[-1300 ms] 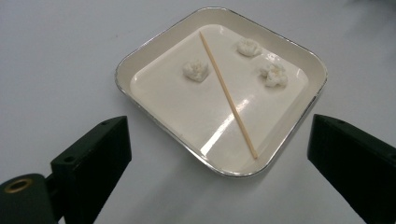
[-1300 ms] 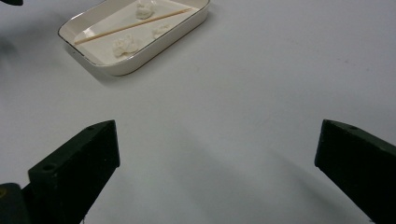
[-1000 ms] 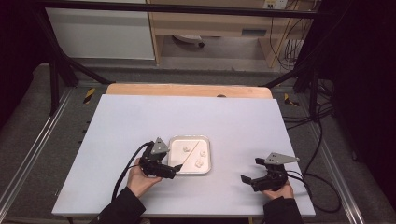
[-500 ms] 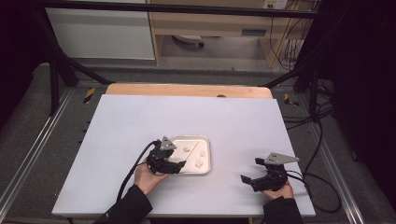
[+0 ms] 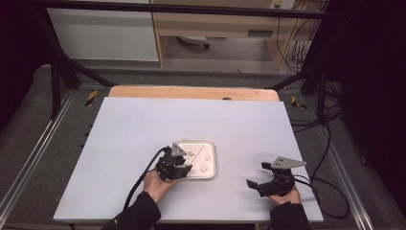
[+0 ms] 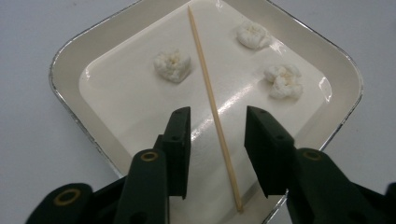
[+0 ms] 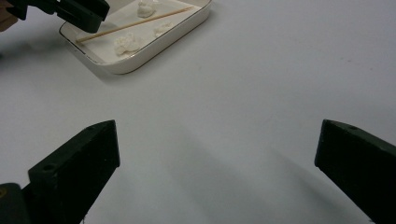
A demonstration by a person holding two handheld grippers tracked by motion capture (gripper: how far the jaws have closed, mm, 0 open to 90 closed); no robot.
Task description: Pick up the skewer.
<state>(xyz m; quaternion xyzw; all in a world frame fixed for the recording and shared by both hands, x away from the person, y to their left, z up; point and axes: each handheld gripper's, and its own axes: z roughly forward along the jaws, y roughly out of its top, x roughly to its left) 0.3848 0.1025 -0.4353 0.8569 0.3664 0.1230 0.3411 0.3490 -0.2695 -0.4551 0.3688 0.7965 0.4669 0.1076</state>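
The left claw [image 6: 214, 140] is held low over the near end of a white tray [image 6: 65, 60], and its jaws have just been closing around a thin wooden skewer [image 6: 212, 105]. The skewer lies flat and diagonal on the tray floor, between the two pads, but a gap is seen on either side, so no grip is made yet. Three small white puffed pieces [image 6: 173, 65] are scattered on the tray, two on one side of the skewer and one on the other, all apart from it. The right claw [image 7: 217, 163] is held wide open and empty over bare counter [image 5: 249, 124], well apart from the tray. The work is judged barely begun: the skewer is not yet pinched or lifted, and the pieces are untouched.
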